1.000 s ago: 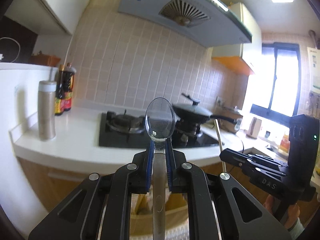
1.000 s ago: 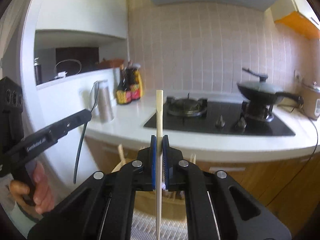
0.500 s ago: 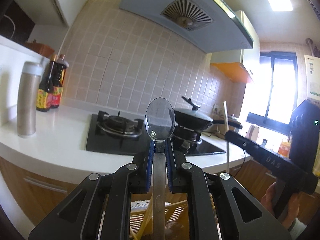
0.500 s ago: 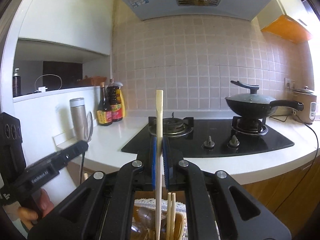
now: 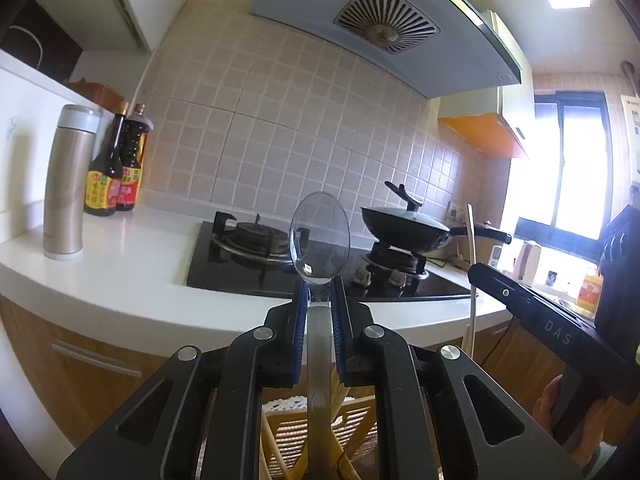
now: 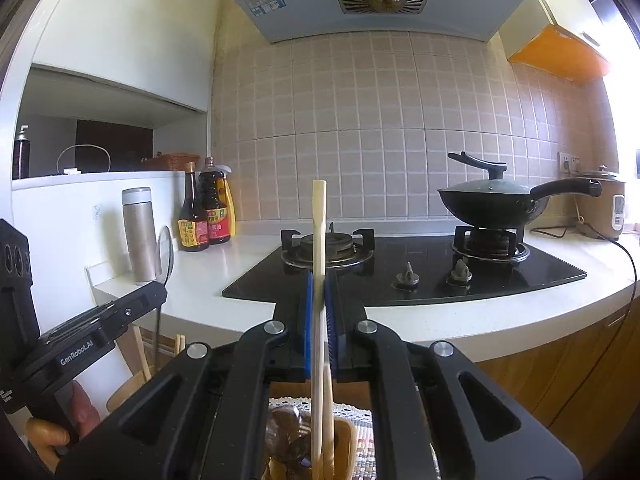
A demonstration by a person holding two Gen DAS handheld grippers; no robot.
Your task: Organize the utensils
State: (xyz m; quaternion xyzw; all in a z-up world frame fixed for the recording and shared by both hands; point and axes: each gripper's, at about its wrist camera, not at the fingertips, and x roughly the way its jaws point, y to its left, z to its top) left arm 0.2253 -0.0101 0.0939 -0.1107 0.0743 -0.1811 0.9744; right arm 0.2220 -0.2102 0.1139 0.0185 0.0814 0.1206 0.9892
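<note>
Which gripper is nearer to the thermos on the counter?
Left. The left gripper, holding the spoon, is beside the thermos; the right gripper, with its chopstick, is farther along, facing the stove.

Both wrist views level, facing stove [image 5: 280, 256] (shared)

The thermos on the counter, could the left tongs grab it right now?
Probably not. The left tongs are shut on a spoon, so nothing else fits between them. The thermos stands upright far off to the side on the white counter; the spoon must go first.
</note>
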